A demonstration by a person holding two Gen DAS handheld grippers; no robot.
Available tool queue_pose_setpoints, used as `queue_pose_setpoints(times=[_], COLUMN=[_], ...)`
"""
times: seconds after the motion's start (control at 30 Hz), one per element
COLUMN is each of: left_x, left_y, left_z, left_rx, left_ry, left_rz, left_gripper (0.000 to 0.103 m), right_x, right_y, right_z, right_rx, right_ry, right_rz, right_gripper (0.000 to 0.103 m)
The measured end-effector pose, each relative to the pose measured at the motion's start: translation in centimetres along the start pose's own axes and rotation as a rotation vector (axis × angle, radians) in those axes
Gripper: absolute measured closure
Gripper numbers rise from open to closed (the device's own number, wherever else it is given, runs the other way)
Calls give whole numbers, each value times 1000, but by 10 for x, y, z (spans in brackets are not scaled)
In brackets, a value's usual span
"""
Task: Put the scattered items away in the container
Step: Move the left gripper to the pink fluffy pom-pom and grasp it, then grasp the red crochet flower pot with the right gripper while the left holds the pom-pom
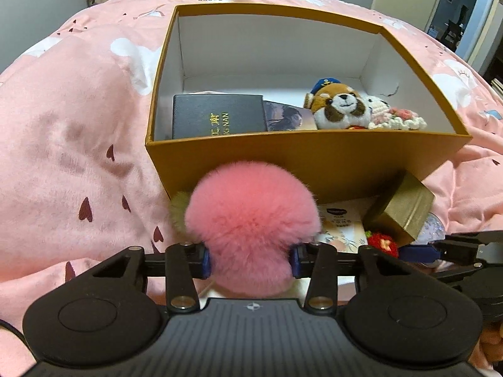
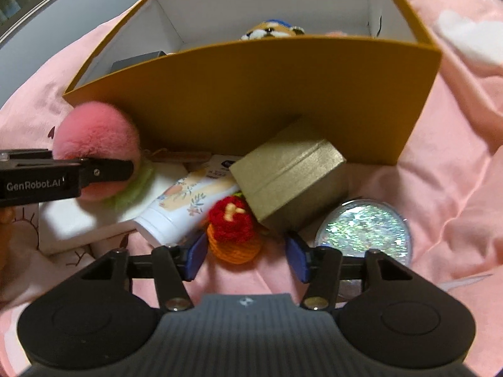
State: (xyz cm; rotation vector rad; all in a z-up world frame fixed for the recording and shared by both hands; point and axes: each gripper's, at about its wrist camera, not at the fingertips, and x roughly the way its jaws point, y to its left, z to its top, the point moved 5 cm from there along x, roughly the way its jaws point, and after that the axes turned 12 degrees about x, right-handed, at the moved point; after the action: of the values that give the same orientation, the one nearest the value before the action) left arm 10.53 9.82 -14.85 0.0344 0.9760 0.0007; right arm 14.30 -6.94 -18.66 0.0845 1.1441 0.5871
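You are working over a pink blanket [image 1: 78, 144] on a bed, with the box [image 1: 314, 163] sitting open-topped ahead of both grippers. Inside it are lying a black case [image 1: 217, 116], a card [image 1: 289, 116], a plush animal [image 1: 339, 106] and a crochet piece [image 1: 399, 119]. The box's near wall is standing between your grippers and its interior.

Against that wall outside, a gold box [image 2: 289, 169] is leaning tilted, resting on a white tube [image 2: 182, 207]. A red-and-orange crochet fruit [image 2: 232, 226] is lying just beside the tube, touching the gold box's lower corner. A glitter disc [image 2: 364, 229] is lying flat to the right of the gold box.

Your left gripper [image 1: 250, 259] is gripping the pink pompom [image 1: 251, 220]: its fingers [image 1: 206, 262] are pressing into the fluff from both sides, close to the box's near wall. A green fringe is showing under the pompom.

Your right gripper [image 2: 246, 259] is standing open, fingers [image 2: 196, 257] apart and holding nothing. The crochet fruit is lying just ahead of the gap, nearer the left finger.
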Motion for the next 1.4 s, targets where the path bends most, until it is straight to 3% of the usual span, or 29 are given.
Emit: queue_pose_setpoints(times=[0.17,0.27,0.73,1.2,1.4], left_x=[7,9,-13,-73,-96], left_y=[2,2,-3,-17,-13], left_z=[1,2,2,16,41], left_rx=[-6,-12,7,57,69], left_ry=[-14,-17,-37,-171,-239], left_rz=[11,14,-20,-51,-44], left_gripper=[49,56,61,61,61], right_x=[12,15,-8,-89,-110], right_y=[1,6,11,24,39], right_z=[-1,-4,-17,-4,29], right_rx=[21,8,-26,-156,-202], right_ry=[21,30,17,-172,-250], right_rz=[17,33,14,59,93], right_gripper=[45,58,59,59,59])
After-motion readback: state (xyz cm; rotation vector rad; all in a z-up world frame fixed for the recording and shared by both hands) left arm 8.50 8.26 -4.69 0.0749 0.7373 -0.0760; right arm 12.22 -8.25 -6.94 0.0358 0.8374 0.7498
